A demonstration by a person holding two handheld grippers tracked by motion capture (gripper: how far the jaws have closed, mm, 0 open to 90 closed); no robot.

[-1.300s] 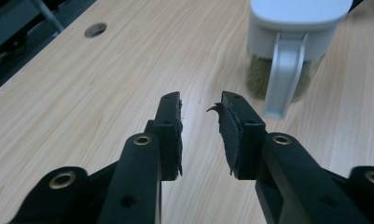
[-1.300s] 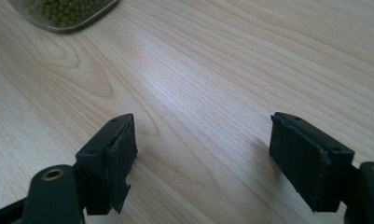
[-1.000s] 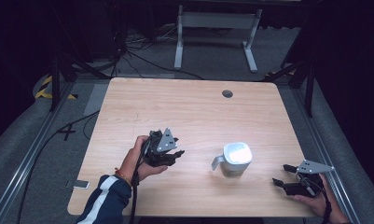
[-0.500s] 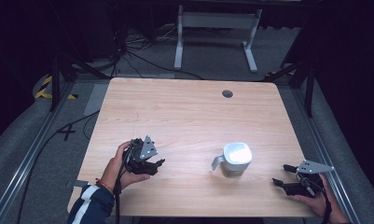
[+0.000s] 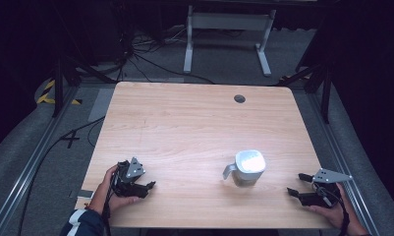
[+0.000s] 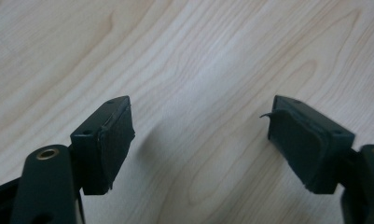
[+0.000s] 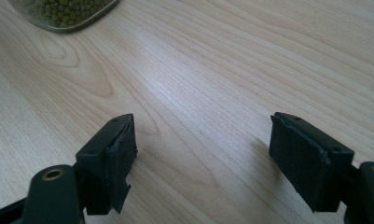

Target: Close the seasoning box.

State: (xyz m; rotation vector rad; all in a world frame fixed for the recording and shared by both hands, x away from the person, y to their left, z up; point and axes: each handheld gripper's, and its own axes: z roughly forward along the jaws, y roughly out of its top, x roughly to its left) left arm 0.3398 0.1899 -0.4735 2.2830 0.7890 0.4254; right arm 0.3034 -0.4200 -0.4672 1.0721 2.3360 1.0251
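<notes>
With both the left gripper [image 5: 148, 187] and right gripper [image 5: 295, 185] gaping wide and empty, approach the lidded jug [image 5: 247, 168] squarely, gripping its handle [image 5: 229, 171] firmly, avoiding tipping.

I can read no text, label, brand or number anywhere here. The wooden table [image 5: 184, 128] carries only grain and a dark round grommet hole [image 5: 239, 98] near its far edge, unmarked. The lidded pitcher [image 5: 246, 168], nearer me than that hole, shows a plain white top. Left of the table, the floor bears yellow-and-black hazard stripes [image 5: 49, 92] and a black cross mark [image 5: 70, 139], no wording.
</notes>
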